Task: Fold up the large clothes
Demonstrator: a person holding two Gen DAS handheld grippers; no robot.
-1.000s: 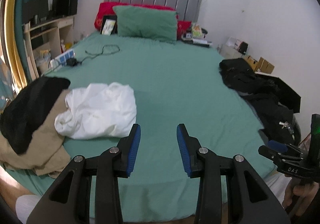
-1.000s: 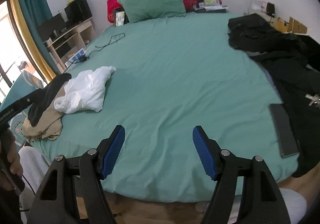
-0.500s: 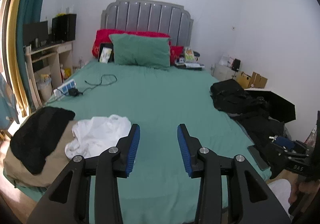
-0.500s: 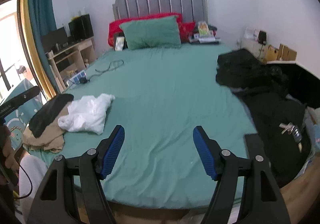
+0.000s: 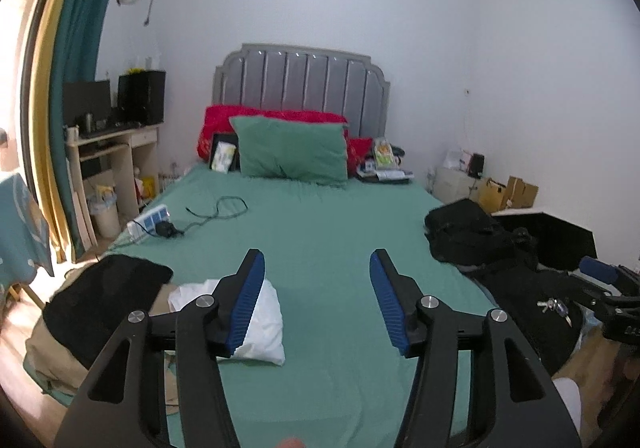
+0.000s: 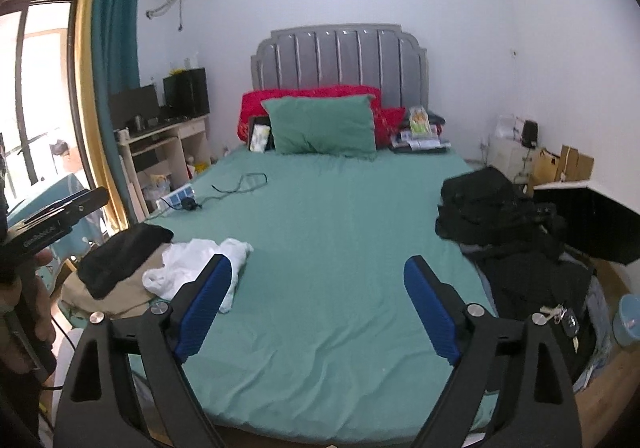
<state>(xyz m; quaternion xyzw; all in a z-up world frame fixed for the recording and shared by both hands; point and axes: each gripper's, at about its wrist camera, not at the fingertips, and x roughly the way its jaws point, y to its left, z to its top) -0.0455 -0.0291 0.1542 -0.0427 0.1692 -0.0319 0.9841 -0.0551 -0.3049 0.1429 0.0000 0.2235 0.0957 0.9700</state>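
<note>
A crumpled white garment (image 5: pixel 264 312) (image 6: pixel 192 264) lies near the left foot corner of the green bed (image 5: pixel 320 215) (image 6: pixel 332 215). Beside it a black garment (image 5: pixel 100 288) (image 6: pixel 120 252) rests on a tan one (image 5: pixel 44 344) (image 6: pixel 116 296). A heap of black clothes (image 5: pixel 472 232) (image 6: pixel 492 203) covers the bed's right edge. My left gripper (image 5: pixel 316 260) hovers above the foot of the bed, its jaws opening with nothing between them. My right gripper (image 6: pixel 318 264) hangs likewise, jaws opening wide and empty. Neither touches any cloth.
A green pillow (image 5: pixel 292 151) and red pillows lean on the grey headboard. A power strip (image 5: pixel 150 219) with a black cable lies on the left of the sheet. Keys (image 6: pixel 560 316) sit on the black clothes. A desk (image 5: pixel 108 151) stands left, boxes (image 6: pixel 568 163) right.
Both grippers have risen and tipped upward, so the wall and headboard fill more of each view. Both pairs of jaws stand wider apart. The clothes have not moved.
</note>
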